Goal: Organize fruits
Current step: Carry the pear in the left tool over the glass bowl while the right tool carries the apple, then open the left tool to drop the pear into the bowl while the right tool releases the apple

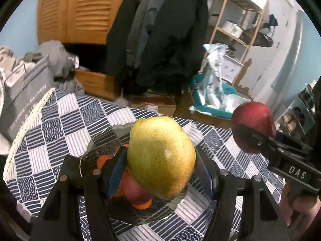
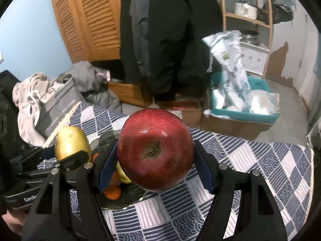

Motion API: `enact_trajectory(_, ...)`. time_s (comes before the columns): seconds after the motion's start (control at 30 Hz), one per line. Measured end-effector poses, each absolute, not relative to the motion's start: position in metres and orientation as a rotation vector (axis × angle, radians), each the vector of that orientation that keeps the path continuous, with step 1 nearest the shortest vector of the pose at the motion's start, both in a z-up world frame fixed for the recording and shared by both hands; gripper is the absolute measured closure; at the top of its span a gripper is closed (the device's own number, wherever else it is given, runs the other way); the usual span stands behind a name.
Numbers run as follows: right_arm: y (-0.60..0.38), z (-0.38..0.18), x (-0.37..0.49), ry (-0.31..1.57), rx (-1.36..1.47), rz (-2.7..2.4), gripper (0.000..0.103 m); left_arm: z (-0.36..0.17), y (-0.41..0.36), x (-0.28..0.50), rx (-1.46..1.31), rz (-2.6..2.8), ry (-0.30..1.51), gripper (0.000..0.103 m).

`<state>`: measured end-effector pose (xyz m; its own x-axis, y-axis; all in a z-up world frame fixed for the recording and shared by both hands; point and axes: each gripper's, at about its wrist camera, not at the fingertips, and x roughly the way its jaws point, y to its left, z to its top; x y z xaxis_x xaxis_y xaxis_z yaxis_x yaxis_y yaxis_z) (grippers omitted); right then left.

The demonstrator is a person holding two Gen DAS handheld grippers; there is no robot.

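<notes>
My left gripper [image 1: 160,160] is shut on a yellow-green pear [image 1: 161,158] and holds it above a shiny dark plate [image 1: 100,146]. The plate holds oranges [image 1: 143,205] and a red fruit [image 1: 132,188]. My right gripper [image 2: 155,160] is shut on a red apple [image 2: 155,150], held above the table to the right of the plate [image 2: 132,194]. The apple also shows in the left wrist view [image 1: 251,126], and the pear in the right wrist view [image 2: 70,145]. An orange [image 2: 113,192] and a yellow fruit [image 2: 123,175] lie on the plate.
A blue and white patterned cloth [image 1: 60,124] covers the round table [image 2: 260,170]. Beyond its far edge are a grey box [image 1: 26,100], heaped clothes [image 2: 90,78], cardboard boxes [image 1: 158,102], a teal bin with bags [image 2: 240,104] and a wooden shelf [image 1: 236,30].
</notes>
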<state>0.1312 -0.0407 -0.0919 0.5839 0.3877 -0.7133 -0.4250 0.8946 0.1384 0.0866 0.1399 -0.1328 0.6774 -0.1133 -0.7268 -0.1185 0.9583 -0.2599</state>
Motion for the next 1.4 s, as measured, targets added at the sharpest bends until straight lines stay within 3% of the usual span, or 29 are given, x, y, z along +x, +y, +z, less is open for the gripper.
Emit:
enact_trajectory(0.67,0.017,-0.184,0.17,1.047,-0.056,0.556,0.031,-0.2,0.192,0.118,-0.381,0.117,0.963,0.035)
enact_trajectory(1.3,0.042,-0.21,0.184,1.146,-0.029,0.598,0.03,-0.234,0.203,0.125,-0.392,0.125,1.047,0.036)
enact_trajectory(1.4,0.04,-0.205,0.185,1.131,-0.011,0.599,0.029,-0.232,0.203,0.124,-0.391,0.123,1.039,0.032)
